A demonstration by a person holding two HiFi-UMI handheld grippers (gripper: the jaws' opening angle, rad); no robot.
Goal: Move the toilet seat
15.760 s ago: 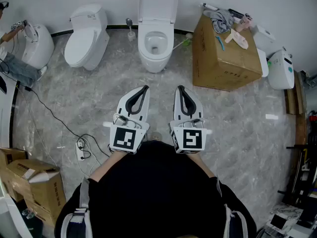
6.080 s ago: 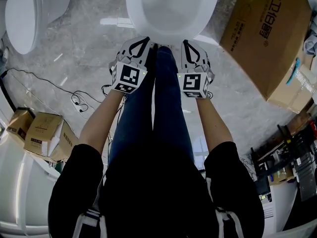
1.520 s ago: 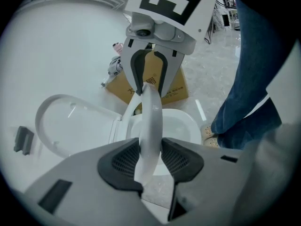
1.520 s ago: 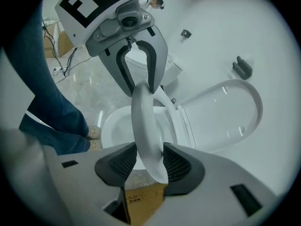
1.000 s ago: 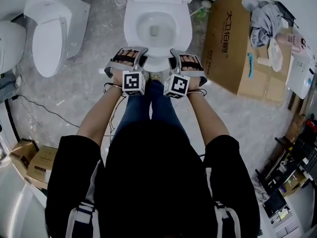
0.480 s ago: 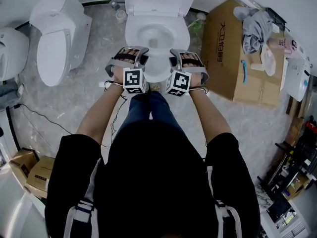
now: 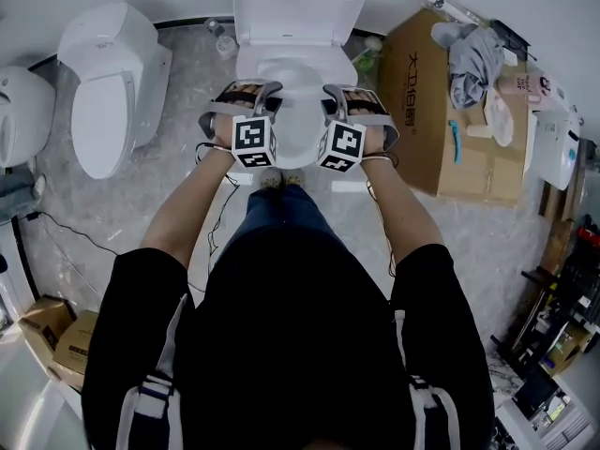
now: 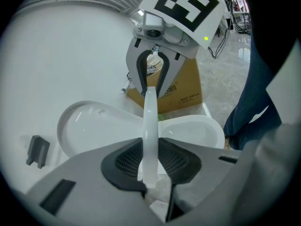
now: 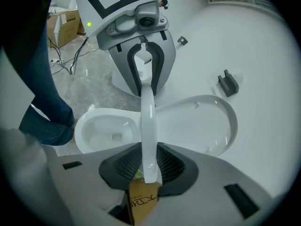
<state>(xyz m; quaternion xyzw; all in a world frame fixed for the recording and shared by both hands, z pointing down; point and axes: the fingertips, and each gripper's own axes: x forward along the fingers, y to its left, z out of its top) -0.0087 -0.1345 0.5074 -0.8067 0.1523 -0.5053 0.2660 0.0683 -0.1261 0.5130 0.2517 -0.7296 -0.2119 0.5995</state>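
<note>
Over a grey marbled floor, from left: a closed white ceramic toilet (image 7: 103, 92) stands apart; the person's left gripper (image 7: 246, 97) and right gripper (image 7: 352, 97) flank a second white toilet bowl (image 8: 197, 131), each pinching one side rim of its thin white plastic toilet seat (image 8: 149, 121); a brown cardboard box (image 7: 441, 129) sits at far right. Both sets of jaws have just been closing, and the gripper views show the seat's edge pressed between the dark pads of each. The seat hangs partway up, between the bowl below and the raised white lid (image 7: 300, 7) against the wall. Its long axis runs away from the person toward the hinge end under that lid, and the hands hold opposite sides, equally near, so any further swing would likely pivot on the far end, both hands travelling together
</note>
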